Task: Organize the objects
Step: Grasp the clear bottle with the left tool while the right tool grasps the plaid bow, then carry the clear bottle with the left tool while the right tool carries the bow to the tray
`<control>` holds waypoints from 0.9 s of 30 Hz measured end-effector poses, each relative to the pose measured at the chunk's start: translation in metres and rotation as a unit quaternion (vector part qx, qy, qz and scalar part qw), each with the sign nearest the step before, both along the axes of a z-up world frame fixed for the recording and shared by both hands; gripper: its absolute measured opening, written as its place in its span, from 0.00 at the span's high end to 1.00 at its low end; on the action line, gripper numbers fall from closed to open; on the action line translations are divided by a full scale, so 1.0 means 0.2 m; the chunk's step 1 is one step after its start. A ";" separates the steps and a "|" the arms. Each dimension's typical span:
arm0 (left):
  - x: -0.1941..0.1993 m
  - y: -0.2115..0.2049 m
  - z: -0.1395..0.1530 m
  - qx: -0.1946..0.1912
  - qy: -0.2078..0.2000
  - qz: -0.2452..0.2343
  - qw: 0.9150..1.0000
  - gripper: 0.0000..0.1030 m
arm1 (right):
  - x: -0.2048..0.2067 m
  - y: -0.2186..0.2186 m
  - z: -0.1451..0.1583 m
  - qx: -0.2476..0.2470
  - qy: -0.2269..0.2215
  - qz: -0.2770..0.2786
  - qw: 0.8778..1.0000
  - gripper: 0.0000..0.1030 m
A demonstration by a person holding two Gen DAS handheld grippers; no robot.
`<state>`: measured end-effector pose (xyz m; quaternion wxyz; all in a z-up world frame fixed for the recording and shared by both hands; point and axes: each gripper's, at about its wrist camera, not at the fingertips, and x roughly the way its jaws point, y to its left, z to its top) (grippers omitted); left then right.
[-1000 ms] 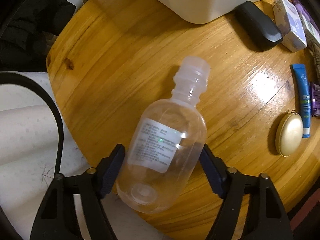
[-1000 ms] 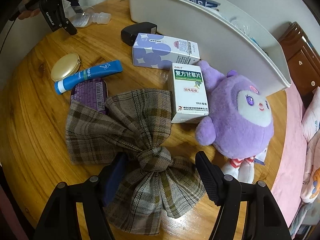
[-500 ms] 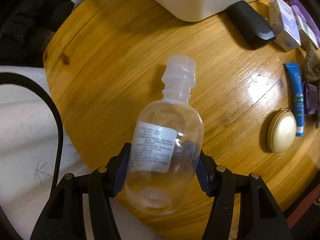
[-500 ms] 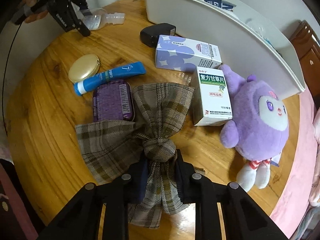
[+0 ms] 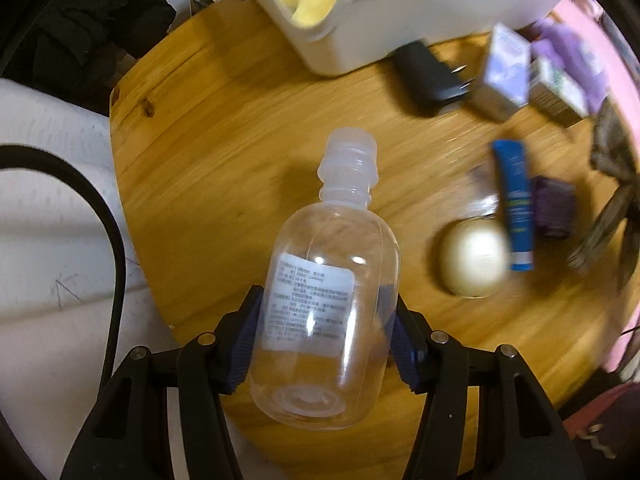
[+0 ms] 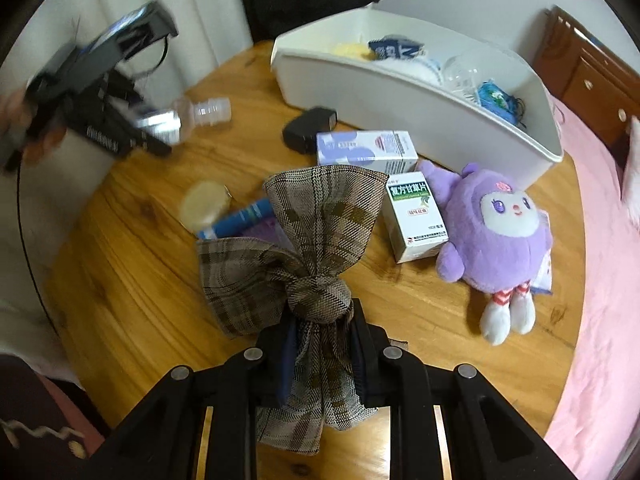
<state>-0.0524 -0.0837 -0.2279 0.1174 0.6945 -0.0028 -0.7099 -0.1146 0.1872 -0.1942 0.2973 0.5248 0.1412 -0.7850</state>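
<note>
Clear plastic shows between the dark blue pads of the left gripper [image 5: 322, 338]: a transparent round-bodied bottle with a white printed label [image 5: 326, 300] is now pinched across its belly. A second ago the jaws stood spread on either side of it as it lay on the round wooden tabletop [image 5: 208, 168]; they have since pressed in, and the bottle looks lifted clear near the tabletop's left edge, cap pointing toward the white plastic storage bin [image 5: 360, 40] at the far edge.

The right gripper [image 6: 322, 344] has made the same change. It was spread over the brown plaid fabric bow [image 6: 316, 236]; now it is squeezed tight on the cloth just below the knot, and the bow hangs raised above the middle of the tabletop.

Both things, then, appear to be picked up, and what remains for each is probably the carry to the bin, which already holds a yellow soft item, a blue packet and other small things. Left on the wood are a black charger [image 6: 310, 130], two medicine boxes, a blue tube [image 5: 514, 204], a pale gold oval compact [image 5: 474, 256], a purple tin and a purple plush doll [image 6: 500, 228] near the right edge.

The bottle's smooth, thin wall could slip or buckle in the pads.
</note>
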 end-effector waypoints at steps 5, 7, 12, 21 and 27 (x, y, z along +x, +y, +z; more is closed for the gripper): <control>-0.01 0.07 0.15 0.022 0.041 0.007 0.999 0.41 | 0.02 -0.03 0.14 -0.053 -0.003 -0.031 0.998 0.77; -0.02 -0.02 0.28 0.019 0.059 0.021 0.998 0.41 | 0.01 -0.04 0.20 -0.071 0.001 -0.041 0.997 0.77; -0.25 -0.11 0.49 0.013 0.108 0.024 0.994 0.41 | -0.07 -0.04 0.40 -0.099 0.032 -0.077 0.992 0.77; -0.51 0.05 1.13 -0.015 0.204 0.042 0.978 0.41 | -0.30 0.03 0.75 -0.105 0.083 -0.161 0.978 0.77; -0.69 0.02 1.23 -0.037 0.235 0.044 0.970 0.40 | -0.50 0.07 0.89 -0.103 0.105 -0.195 0.970 0.77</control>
